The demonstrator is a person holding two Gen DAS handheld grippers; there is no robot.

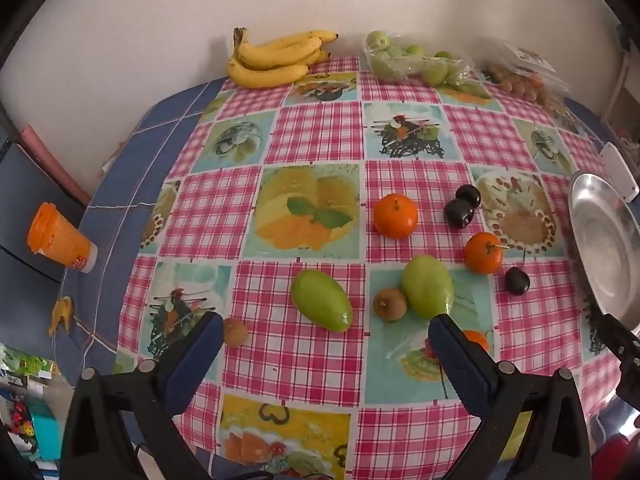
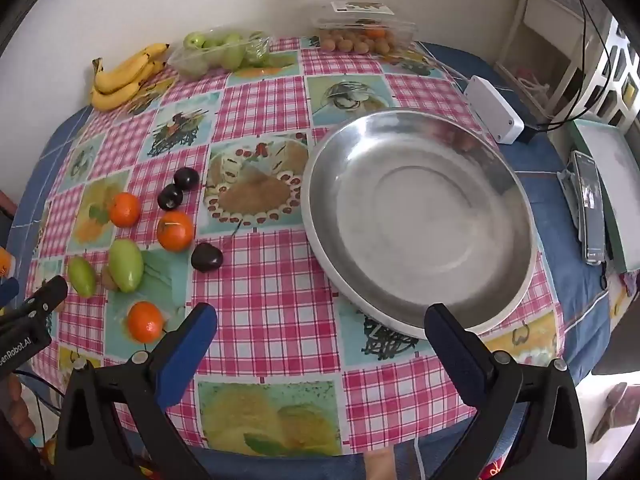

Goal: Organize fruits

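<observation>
Loose fruit lies on the checked tablecloth: two green mangoes (image 1: pixel 321 306) (image 1: pixel 427 286), oranges (image 1: pixel 395 215) (image 1: pixel 483 252), dark plums (image 1: pixel 460 213) (image 1: pixel 517 281), and small brown fruits (image 1: pixel 390 303) (image 1: pixel 234 332). A third orange (image 2: pixel 145 321) sits near the right gripper's left finger. An empty steel bowl (image 2: pixel 416 216) stands at the right. My left gripper (image 1: pixel 326 334) is open and empty, just short of the near mango. My right gripper (image 2: pixel 320 324) is open and empty at the bowl's near rim.
Bananas (image 1: pixel 276 58), a bag of green fruit (image 1: pixel 416 60) and a box of small brown fruit (image 2: pixel 362 30) line the back by the wall. An orange cup (image 1: pixel 60 242) lies at the left edge. A white box (image 2: pixel 494 108) and a phone (image 2: pixel 590 208) lie right.
</observation>
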